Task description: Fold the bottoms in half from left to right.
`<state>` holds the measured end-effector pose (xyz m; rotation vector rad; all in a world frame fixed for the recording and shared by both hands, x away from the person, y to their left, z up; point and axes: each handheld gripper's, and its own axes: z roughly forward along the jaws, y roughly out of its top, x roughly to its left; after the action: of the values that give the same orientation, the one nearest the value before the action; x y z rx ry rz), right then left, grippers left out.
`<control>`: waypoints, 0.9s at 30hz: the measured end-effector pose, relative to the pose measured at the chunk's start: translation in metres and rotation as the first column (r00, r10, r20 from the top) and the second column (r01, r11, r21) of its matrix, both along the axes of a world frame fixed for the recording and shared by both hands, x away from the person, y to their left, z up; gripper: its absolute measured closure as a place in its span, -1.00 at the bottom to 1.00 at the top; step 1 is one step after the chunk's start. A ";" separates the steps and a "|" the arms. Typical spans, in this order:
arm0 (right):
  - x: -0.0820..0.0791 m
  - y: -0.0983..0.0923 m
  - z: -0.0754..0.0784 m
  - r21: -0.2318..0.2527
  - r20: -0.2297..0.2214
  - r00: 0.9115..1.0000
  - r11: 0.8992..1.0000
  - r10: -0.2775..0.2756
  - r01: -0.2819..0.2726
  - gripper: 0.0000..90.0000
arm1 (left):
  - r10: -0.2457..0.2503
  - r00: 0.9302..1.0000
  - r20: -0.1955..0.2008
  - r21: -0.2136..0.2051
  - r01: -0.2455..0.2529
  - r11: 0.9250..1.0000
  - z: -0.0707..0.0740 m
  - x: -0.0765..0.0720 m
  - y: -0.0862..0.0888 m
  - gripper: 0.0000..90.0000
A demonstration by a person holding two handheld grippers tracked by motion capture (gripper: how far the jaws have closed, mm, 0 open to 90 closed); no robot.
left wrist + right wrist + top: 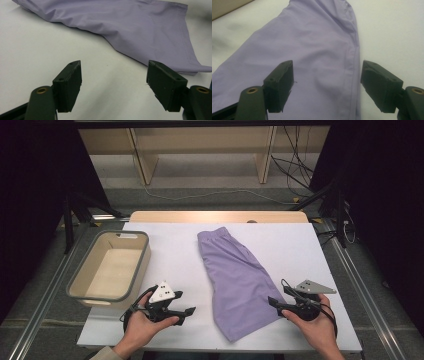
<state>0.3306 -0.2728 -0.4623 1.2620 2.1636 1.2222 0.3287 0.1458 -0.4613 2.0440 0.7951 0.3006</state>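
Note:
A pair of lilac shorts (234, 277) lies folded flat on the white table top (170, 260), waistband toward the far side. My left gripper (189, 311) is held near the front edge, left of the shorts, pointing at them. Its jaws stand open over bare table in the left gripper view (113, 75), with the shorts' (140, 27) hem just beyond them. My right gripper (273, 302) is at the shorts' near right edge. It is open (327, 75), with the cloth (312, 45) and its side seam lying beneath the gap, and the pads do not press on it.
A grey-rimmed beige basket (80, 280) stands empty at the table's left side, overhanging the edge. Wooden shelving (200, 150) and cables (295, 165) are on the floor beyond the table. Bare table lies between the basket and the shorts.

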 end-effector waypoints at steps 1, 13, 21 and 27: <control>0.000 0.000 0.000 0.002 0.000 1.000 1.000 0.005 -0.005 -0.39 | 0.001 1.000 0.002 -0.005 -0.001 1.000 0.000 0.000 0.000 -0.36; 0.000 0.000 0.000 0.011 0.014 1.000 1.000 0.005 -0.006 -0.39 | 0.030 0.999 0.045 -0.022 -0.029 0.999 0.003 0.000 0.001 -0.56; 0.001 -0.001 -0.001 0.018 0.008 1.000 1.000 0.001 -0.001 -0.38 | 0.026 0.998 0.054 -0.051 -0.024 0.998 0.003 -0.001 -0.001 -0.65; 0.002 -0.002 -0.001 0.017 0.015 1.000 1.000 -0.004 0.003 -0.38 | 0.024 0.999 0.046 -0.061 -0.022 0.998 0.003 -0.001 -0.002 -0.65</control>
<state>0.3321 -0.2749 -0.4630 1.2587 2.1435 1.2476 0.3278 0.1433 -0.4586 1.9652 0.7906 0.3316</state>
